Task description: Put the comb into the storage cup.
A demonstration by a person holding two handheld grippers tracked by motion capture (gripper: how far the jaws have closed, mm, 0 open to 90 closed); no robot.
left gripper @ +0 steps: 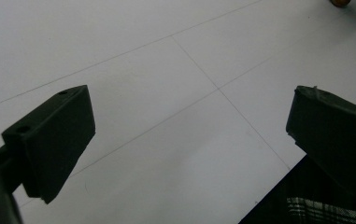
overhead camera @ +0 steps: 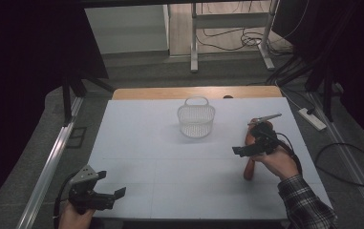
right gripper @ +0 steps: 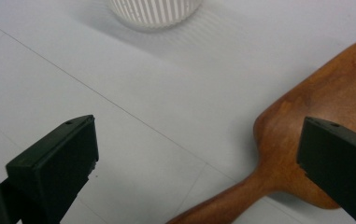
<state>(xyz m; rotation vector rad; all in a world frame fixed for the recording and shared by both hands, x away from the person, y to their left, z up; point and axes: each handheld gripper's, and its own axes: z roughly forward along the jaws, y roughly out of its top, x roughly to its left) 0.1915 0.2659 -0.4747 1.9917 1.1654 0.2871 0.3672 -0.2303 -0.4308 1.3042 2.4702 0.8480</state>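
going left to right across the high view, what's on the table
left gripper at the near left corner → white slatted basket toward the far middle → right gripper, jaws open → wooden spatula lying under that hand

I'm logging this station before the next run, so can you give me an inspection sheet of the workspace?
Surface: white table top with thin grid lines, wooden edge at the far side.
Job's things: wooden spatula lying flat by the right gripper; white basket upright at far centre.
Clutter: nothing seen.
Grippers: left gripper open at the near left corner; right gripper open over the spatula, not clamped on it.
Cables: one trails from each gripper; more on the floor at right, with a power strip.
Surroundings: dark curtains at both sides, table legs beyond.
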